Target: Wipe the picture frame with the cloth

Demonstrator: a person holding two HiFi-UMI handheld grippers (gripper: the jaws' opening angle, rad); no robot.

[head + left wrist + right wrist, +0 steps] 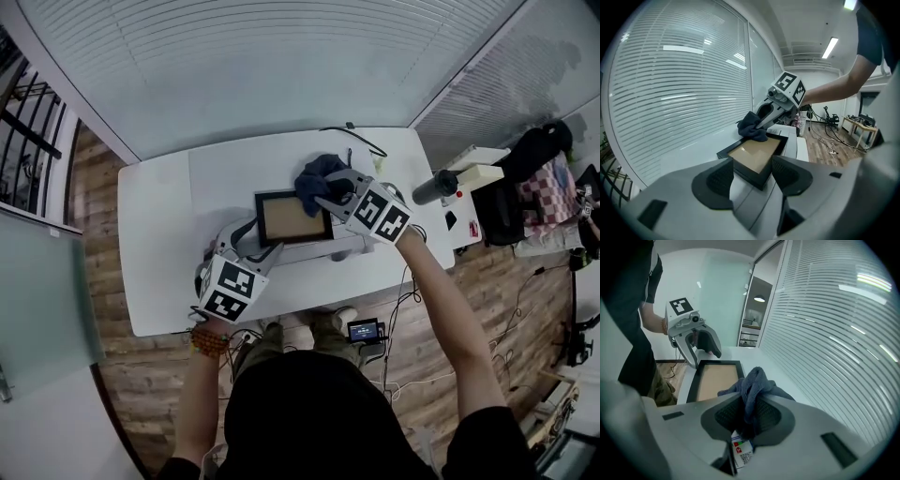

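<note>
Lying flat and face up, the picture frame (292,217) sits on a pale flat box (349,246) near the middle of the desk (159,244). It has a black moulding w/ a tan panel inside; whether it's glazed I can't say. Prob. light and stiff, so it'd skate on that smooth box under a sideways rub. If there's glass, the face is slick and it's the breakable bit. Best held by the moulding, at a corner or across an edge, never on the panel.

The cloth (751,127) is dark blue-grey, soft & limp. It touches the frame's far right corner and spills partly off it. A bunched fold is enough to hold; the loose rest does the wiping. The right gripper (749,414) is closed tight on such a fold, w/ a small printed tag (740,448) showing btwn the jaws below it.

At the frame's opposite, near corner, the left gripper (751,180) has its jaws about half apart, astride that corner. It looks more like bracing than clamping.

My read of the step in hand: start of the wipe, w/ most of the panel not yet covered.

A black cylinder (433,186) stands well apart from the frame on the person's right, past the desk's edge. A thin cable (364,142) lies on the desk behind the frame.
</note>
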